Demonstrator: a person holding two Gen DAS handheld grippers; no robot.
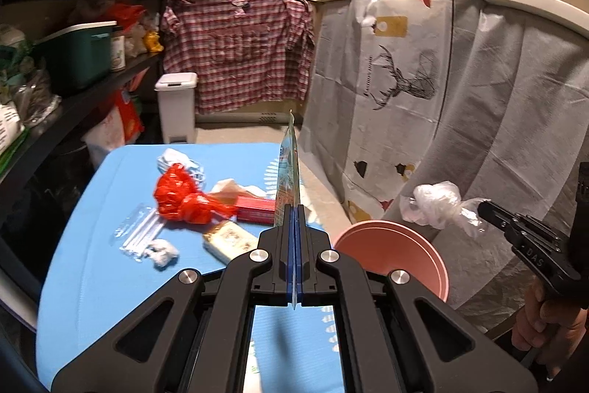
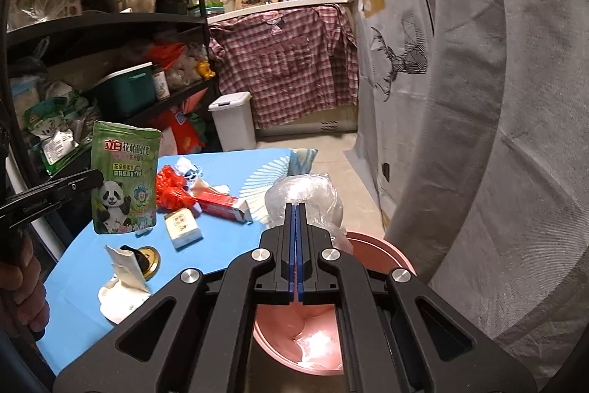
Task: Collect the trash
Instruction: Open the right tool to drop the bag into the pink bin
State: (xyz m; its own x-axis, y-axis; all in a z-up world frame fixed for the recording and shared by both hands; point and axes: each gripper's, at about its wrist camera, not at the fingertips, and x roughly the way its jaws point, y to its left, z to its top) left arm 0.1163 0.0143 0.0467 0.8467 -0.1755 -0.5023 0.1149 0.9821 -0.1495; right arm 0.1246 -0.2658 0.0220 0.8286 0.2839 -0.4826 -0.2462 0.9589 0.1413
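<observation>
Kitchen scene seen from two hand-held grippers above a blue mat strewn with rubbish. At far left, black shelving holds a green storage box, steel pots and bags of food; a white pedal bin stands on the floor beside it, in front of a red checked shirt draped under the counter.

On the mat, from left to right, lie a clear packet of white straws, a crumpled white tissue, a bunched red plastic bag, a small cream soap-like box and a red carton. In the right wrist view, a torn white sachet and a gold jar lid also sit near the mat's left edge.

The left gripper has its fingers pressed together on a green panda-print detergent pouch (edge-on in its own camera, face-on from the other), held upright above the mat.

Further right, a pink plastic basin stands on the floor just past the mat's edge. The right gripper is clamped on a crumpled clear plastic bag, held above the basin. A grey cloth with a stag print hangs along the right side.
</observation>
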